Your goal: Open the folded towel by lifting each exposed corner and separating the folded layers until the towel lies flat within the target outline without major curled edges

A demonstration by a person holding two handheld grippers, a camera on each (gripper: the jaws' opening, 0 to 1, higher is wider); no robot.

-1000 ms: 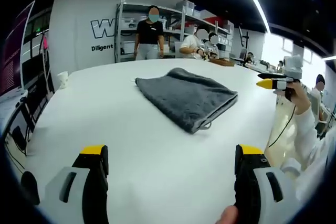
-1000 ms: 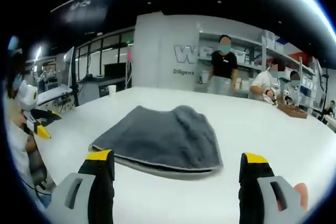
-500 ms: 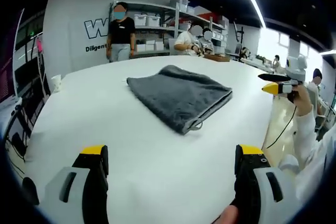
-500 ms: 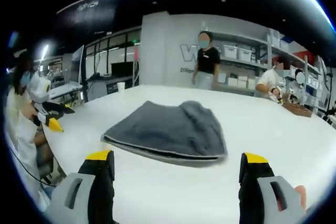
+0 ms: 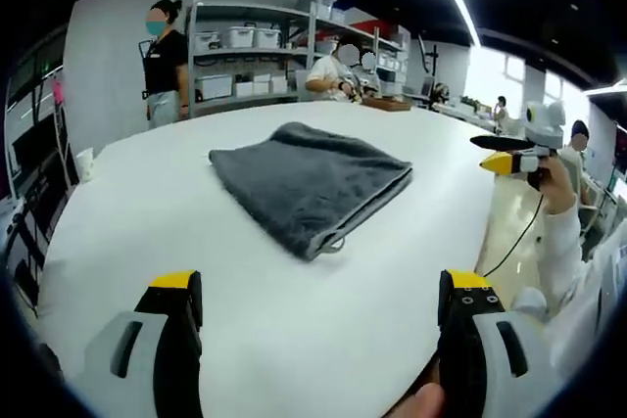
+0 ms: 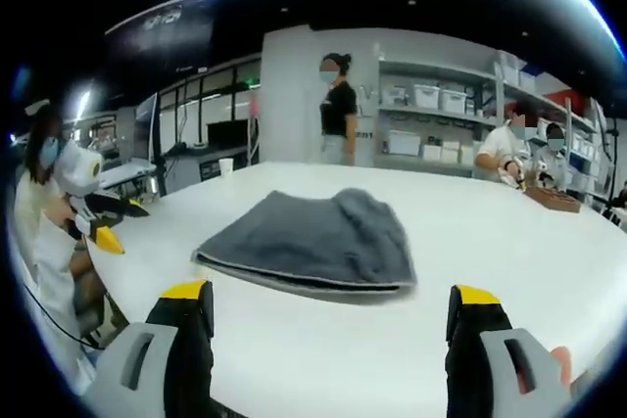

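Observation:
A folded dark grey towel [image 5: 304, 181] lies on the white table [image 5: 147, 242], a small hanging loop at its near corner. In the right gripper view the towel [image 6: 309, 242] shows its stacked layers along the near edge. My left gripper [image 5: 318, 305] is open, well short of the towel, nothing between its yellow-tipped jaws. My right gripper [image 6: 333, 315] is open too, a little back from the towel's edge. The right gripper [image 5: 509, 156] also shows in the left gripper view, held up off the table's right side. The left gripper [image 6: 98, 227] appears at the left of the right gripper view.
A paper cup [image 5: 86, 162] stands near the table's far left edge. A person [image 5: 165, 61] stands beyond the table, and others sit at benches by the shelves [image 5: 265, 46]. A cable [image 5: 514, 237] hangs at the table's right edge.
Both cameras have swung, so the towel sits slightly left and nearer in the left gripper view. The standing person has walked to the left. Both grippers stay open.

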